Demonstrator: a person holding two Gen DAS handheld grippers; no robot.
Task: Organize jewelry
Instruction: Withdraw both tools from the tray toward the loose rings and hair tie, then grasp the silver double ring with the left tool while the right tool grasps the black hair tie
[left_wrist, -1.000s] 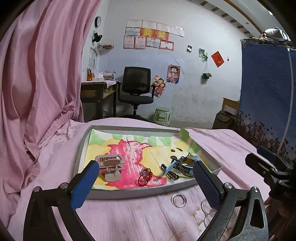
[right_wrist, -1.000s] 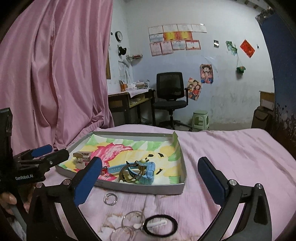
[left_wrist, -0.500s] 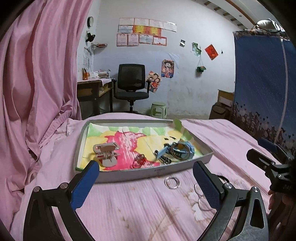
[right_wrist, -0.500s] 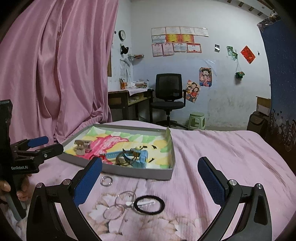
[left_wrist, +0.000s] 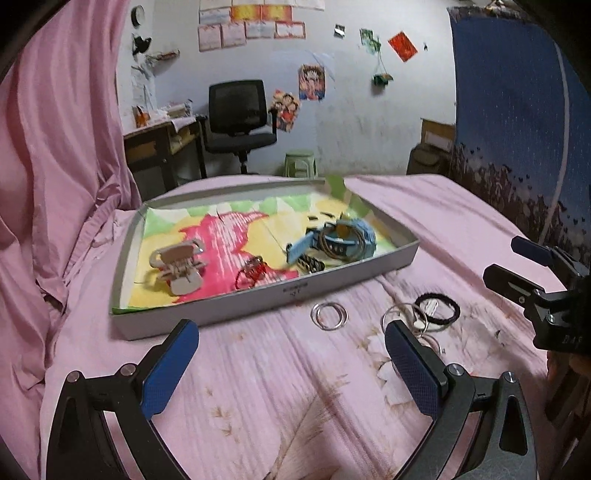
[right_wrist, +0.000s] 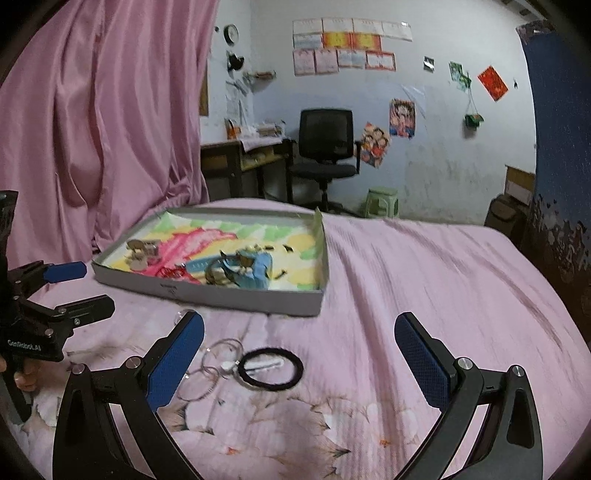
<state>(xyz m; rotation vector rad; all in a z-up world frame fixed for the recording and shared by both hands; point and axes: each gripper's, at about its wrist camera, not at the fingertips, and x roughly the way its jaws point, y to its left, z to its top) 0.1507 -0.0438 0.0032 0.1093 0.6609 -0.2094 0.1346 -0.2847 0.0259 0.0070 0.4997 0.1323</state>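
Note:
A grey tray (left_wrist: 343, 286) with a colourful paper lining sits on the pink bedsheet; it also shows in the right wrist view (right_wrist: 236, 295). In it lie a beige hair claw (left_wrist: 179, 267), a red trinket (left_wrist: 251, 273) and a blue watch with bangles (left_wrist: 340, 242). On the sheet in front lie a pair of silver rings (left_wrist: 329, 314), thin hoops (left_wrist: 406, 317) and a black hair tie (right_wrist: 270, 373). My left gripper (left_wrist: 291, 369) is open and empty above the sheet, short of the tray. My right gripper (right_wrist: 299, 358) is open and empty just behind the hair tie.
A pink curtain (right_wrist: 103, 122) hangs along the left. A blue patterned cloth (left_wrist: 517, 122) hangs at the right. Beyond the bed stand a black office chair (right_wrist: 325, 147), a desk (right_wrist: 240, 158) and a green stool (right_wrist: 382, 201).
Both grippers have drawn back from the tray toward me. The loose rings, hoops and hair tie now lie farther ahead of the fingers. Both grippers stay open.

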